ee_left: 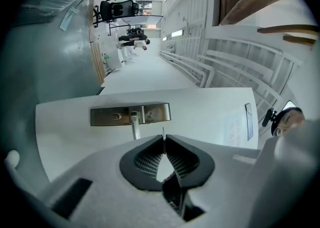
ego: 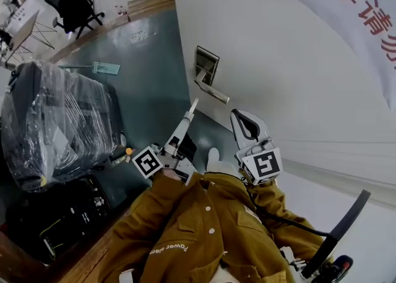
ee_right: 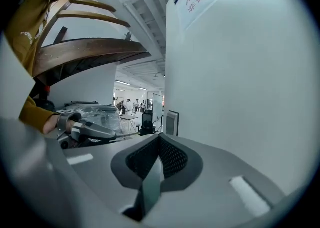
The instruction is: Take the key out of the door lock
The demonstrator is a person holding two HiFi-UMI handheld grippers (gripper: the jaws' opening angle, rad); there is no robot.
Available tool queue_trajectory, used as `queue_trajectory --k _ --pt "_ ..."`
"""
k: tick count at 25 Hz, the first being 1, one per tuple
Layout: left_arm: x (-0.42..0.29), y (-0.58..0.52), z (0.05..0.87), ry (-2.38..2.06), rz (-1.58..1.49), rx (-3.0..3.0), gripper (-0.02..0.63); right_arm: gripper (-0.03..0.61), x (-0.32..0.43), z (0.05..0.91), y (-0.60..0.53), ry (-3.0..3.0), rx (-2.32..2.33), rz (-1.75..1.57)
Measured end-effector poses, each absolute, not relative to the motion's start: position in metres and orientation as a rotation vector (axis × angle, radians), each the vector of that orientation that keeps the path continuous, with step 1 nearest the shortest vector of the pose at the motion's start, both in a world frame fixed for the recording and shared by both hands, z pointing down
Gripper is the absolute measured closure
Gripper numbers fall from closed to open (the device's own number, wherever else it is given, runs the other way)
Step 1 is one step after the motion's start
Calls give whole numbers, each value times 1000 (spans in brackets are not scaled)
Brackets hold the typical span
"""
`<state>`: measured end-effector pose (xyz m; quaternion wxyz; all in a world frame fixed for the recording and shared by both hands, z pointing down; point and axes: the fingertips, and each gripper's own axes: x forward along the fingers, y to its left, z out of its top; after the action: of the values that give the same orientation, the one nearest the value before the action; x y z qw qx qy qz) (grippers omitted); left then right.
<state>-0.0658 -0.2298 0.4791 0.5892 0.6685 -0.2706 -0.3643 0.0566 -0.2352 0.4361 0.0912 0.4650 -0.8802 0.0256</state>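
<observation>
A white door (ego: 278,59) carries a metal lock plate (ego: 207,65) with a lever handle (ego: 214,94). My left gripper (ego: 187,118) hangs just below and in front of the handle, shut on a thin key (ego: 193,107) that sticks out past its tips and is clear of the plate. In the left gripper view the key blade (ee_left: 163,133) pokes from the closed jaws, with the lock plate (ee_left: 130,114) and its keyhole (ee_left: 116,116) ahead. My right gripper (ego: 235,114) is beside the door to the right, shut with nothing in it. Its own view shows the closed tips (ee_right: 159,139).
A plastic-wrapped bulky item (ego: 55,121) and a black bag (ego: 55,213) stand at the left on the grey-green floor (ego: 148,71). A black office chair (ego: 71,6) is farther back. A banner with red characters (ego: 365,3) hangs on the door at the upper right.
</observation>
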Motion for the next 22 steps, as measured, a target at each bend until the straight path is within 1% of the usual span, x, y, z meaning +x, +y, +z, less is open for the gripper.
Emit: queue_trajectory --k 22 --pt "-67 -218 457 -666 -867 1574 591 574 58 437 -234 -2629 1397 87"
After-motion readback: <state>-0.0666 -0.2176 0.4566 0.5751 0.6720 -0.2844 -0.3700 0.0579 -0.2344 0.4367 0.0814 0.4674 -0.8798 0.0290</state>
